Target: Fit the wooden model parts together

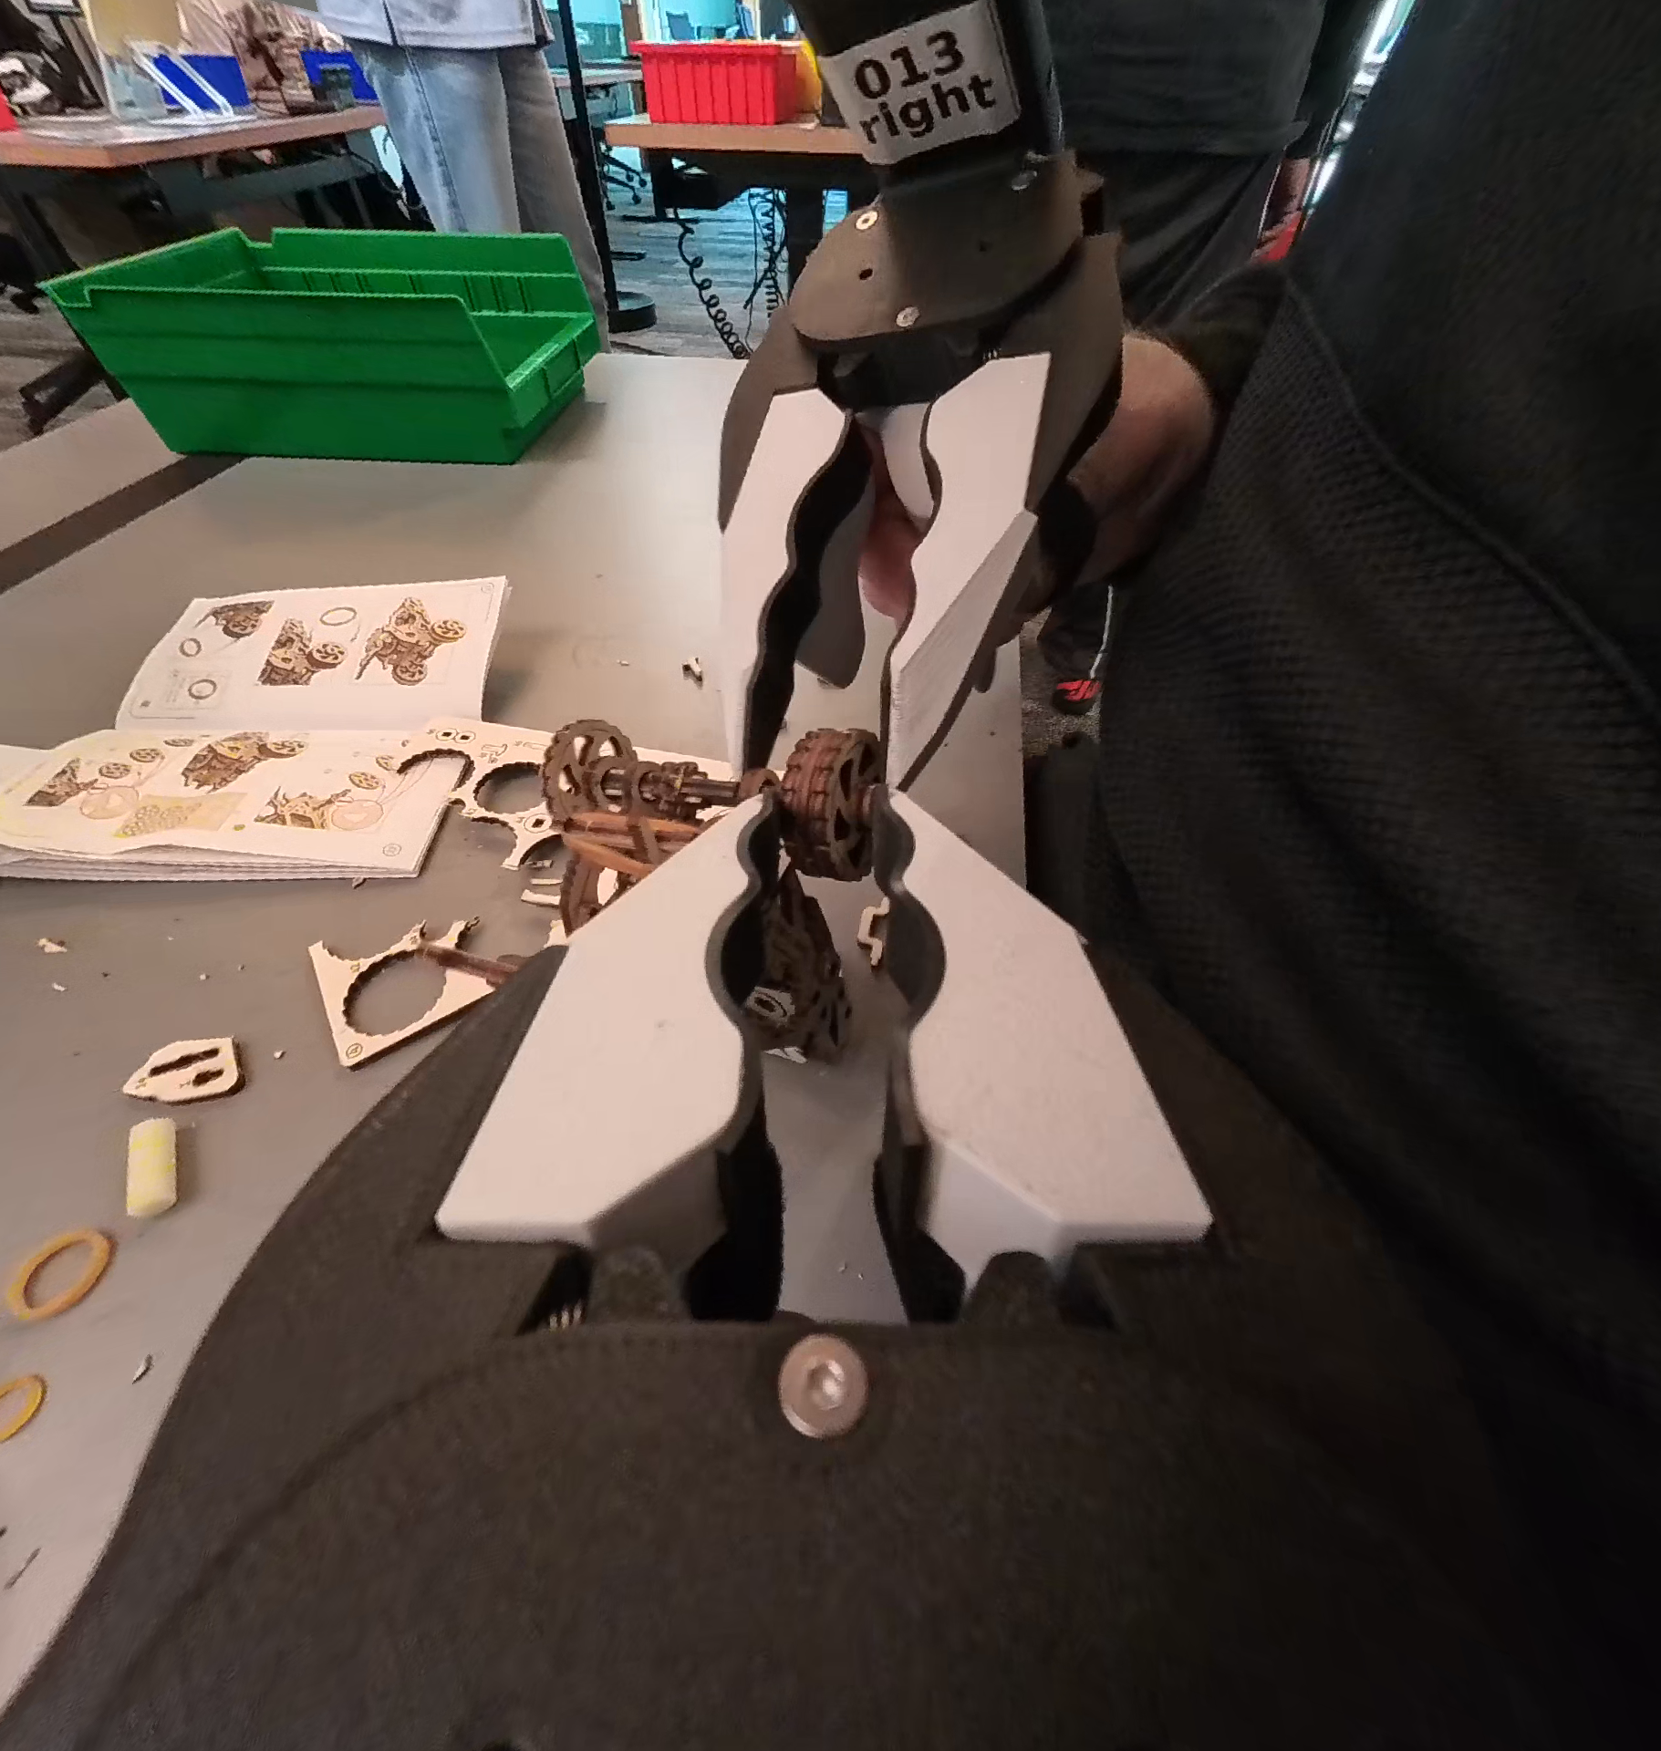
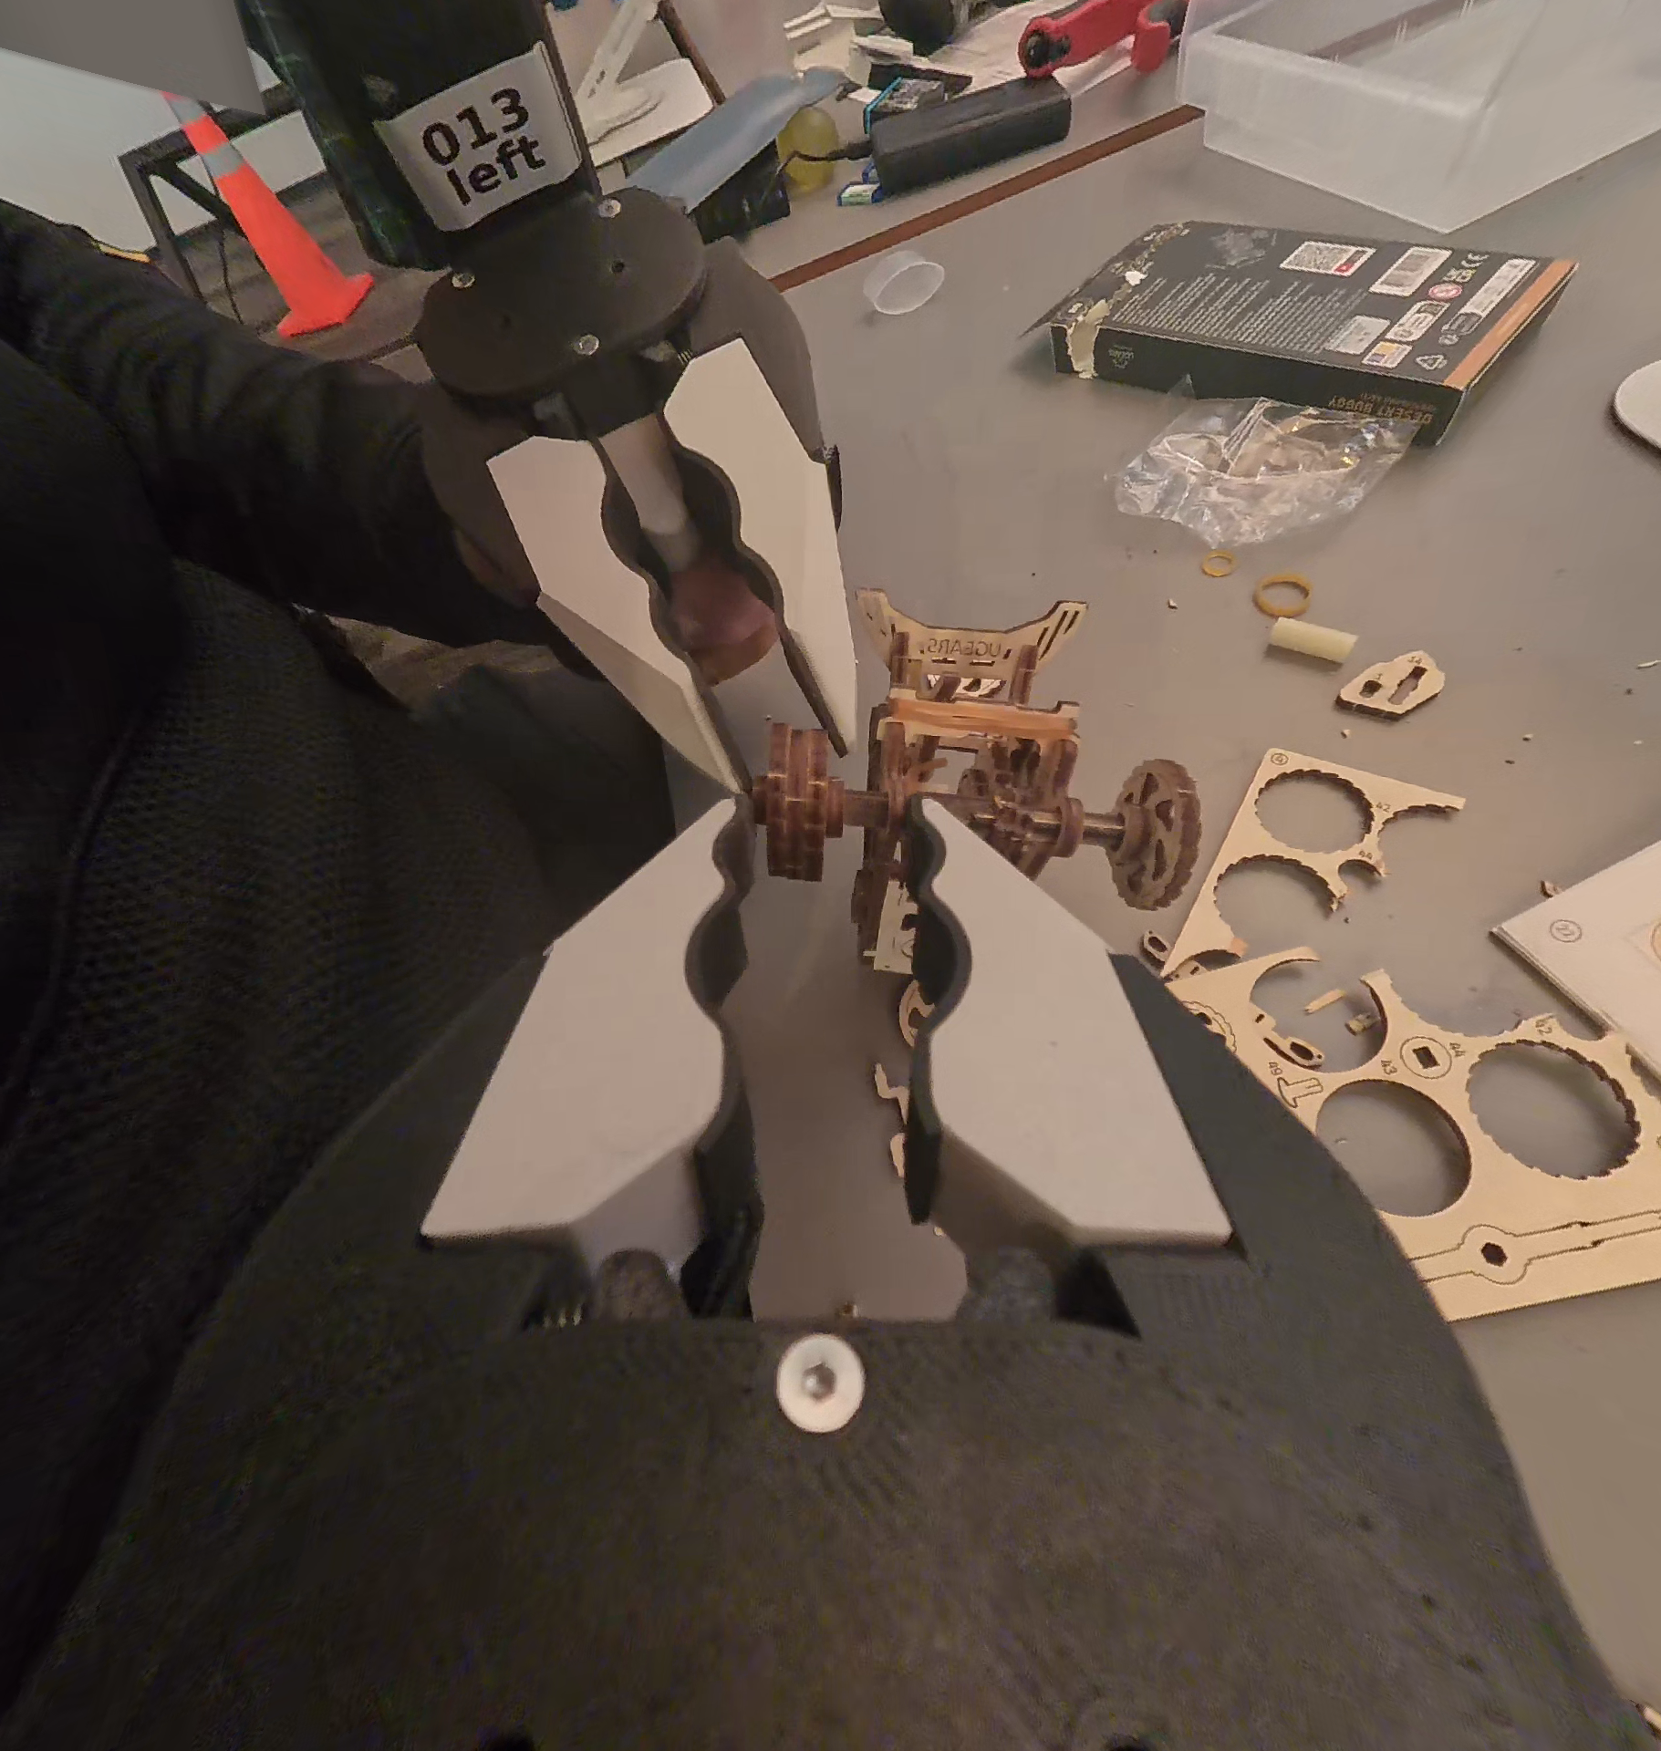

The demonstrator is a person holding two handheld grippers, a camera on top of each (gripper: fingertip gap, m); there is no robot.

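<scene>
1. We are bracketing the wooden buggy model's (image 2: 978, 786) near wheel (image 1: 831, 805) with both grippers above the grey desk (image 1: 561, 531).
2. Left gripper (image 1: 821, 805): fingers apart around the wheel.
3. Right gripper (image 2: 826, 820): fingers apart, straddling wheel and axle.

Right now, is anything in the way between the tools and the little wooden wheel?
No, nothing visible. The wheel already sits between the tips of the left tool and the right tool, with no other thing in between.
</scene>
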